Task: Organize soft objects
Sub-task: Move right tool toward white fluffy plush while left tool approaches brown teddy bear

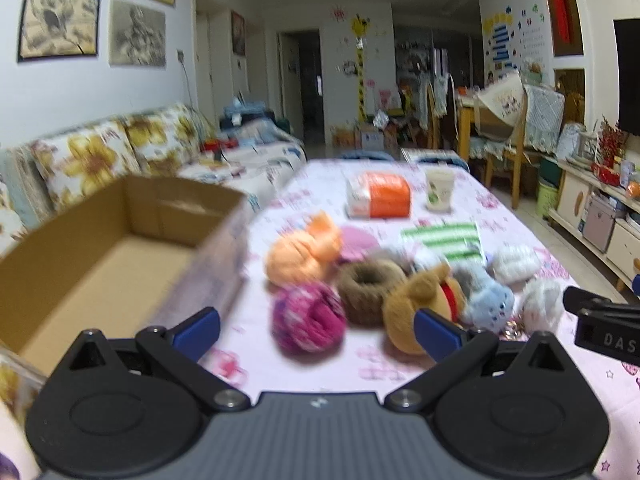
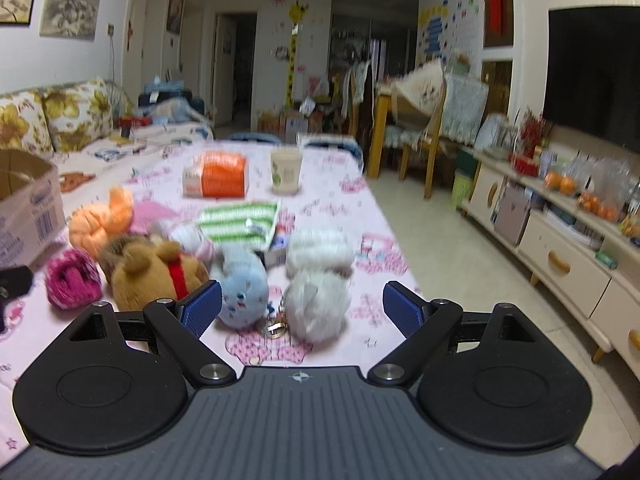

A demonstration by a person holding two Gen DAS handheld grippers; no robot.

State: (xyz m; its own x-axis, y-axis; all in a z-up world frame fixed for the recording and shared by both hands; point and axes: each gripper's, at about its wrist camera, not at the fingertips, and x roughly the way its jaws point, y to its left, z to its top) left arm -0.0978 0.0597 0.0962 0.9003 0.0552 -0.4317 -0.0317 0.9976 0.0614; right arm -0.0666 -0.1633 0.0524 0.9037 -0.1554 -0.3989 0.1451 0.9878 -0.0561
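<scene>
On the pink-printed tablecloth the soft toys lie bunched and unsorted: an orange plush, a magenta yarn ball, a brown knitted ring, a brown teddy bear, a pale blue plush and two white fluffy pieces. None is held. The cardboard box at the table's left edge shows only bare floor, so sorting looks not yet begun and every toy remains to be moved. Behind the heap sit a green-striped cloth, an orange packet and a paper cup. The left gripper and right gripper both hover with jaws spread wide, pinching nothing.
</scene>
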